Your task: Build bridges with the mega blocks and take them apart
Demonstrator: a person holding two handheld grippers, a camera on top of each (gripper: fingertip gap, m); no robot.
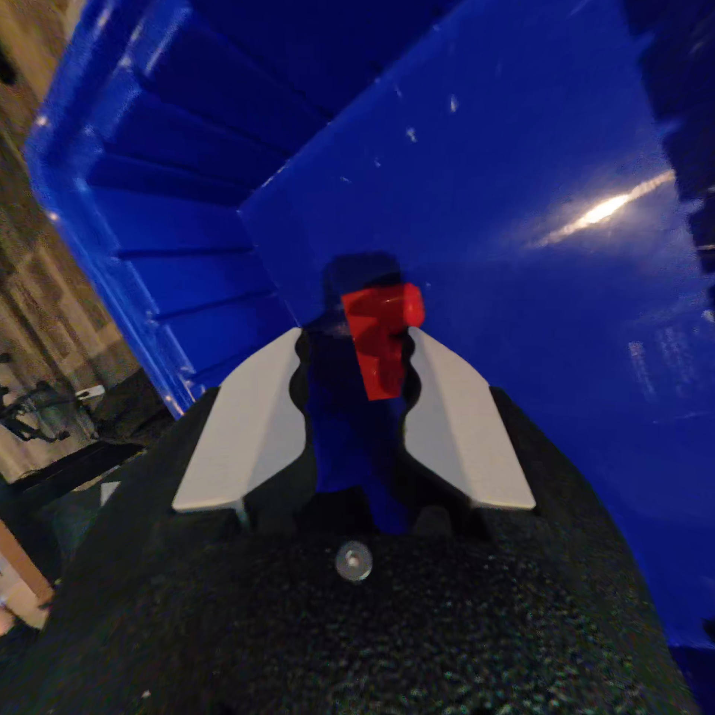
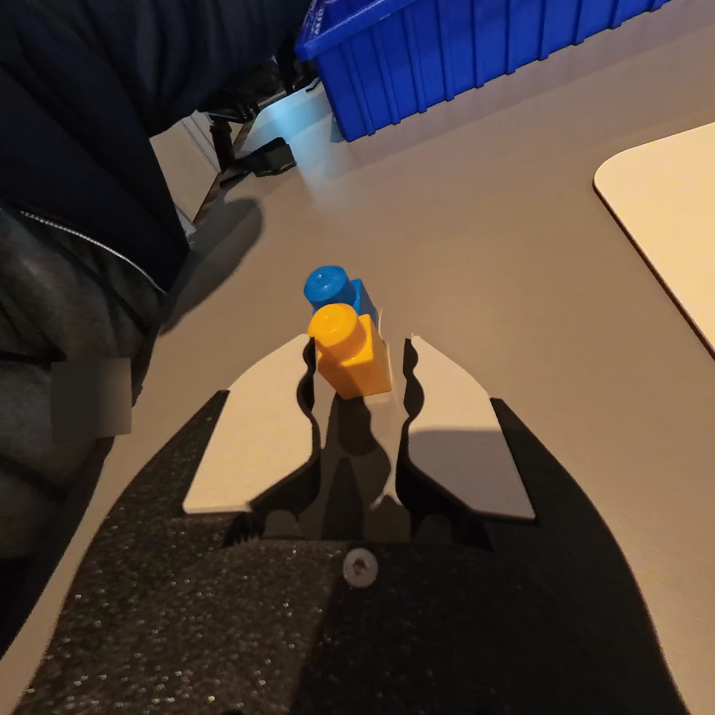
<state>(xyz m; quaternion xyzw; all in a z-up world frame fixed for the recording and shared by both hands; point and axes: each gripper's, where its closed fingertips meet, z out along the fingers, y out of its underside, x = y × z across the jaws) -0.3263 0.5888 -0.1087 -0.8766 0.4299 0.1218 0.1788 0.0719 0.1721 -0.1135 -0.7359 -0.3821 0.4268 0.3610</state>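
Left tongs [image 1: 354, 340] are inside the blue bin [image 1: 503, 193], pointing at its floor near an inner corner where the ribbed wall meets the floor. A red block [image 1: 381, 340] sits between the tips, lying against the right finger [image 1: 445, 406]; there is a visible gap between the block and the left finger [image 1: 263, 406]. Jaws stand part-way apart; whether they grip the block or it is loose cannot be told from this view, which is also blurred. Right tongs [image 2: 358, 348] are over the tan table [image 2: 483, 271], jaws moderately apart. A yellow block [image 2: 354, 363] stands between the tips, closer to the left finger [image 2: 267, 406], with clear space on the right finger [image 2: 445, 406] side, so not clamped. A blue block [image 2: 340, 290] sits just beyond the yellow one, touching or nearly so. Ahead and to the right of the right tongs is the blue bin [image 2: 445, 69]; far right, a pale board [image 2: 665, 201] lies flat on the table. A person's dark sleeve [image 2: 77, 154] fills the left side.
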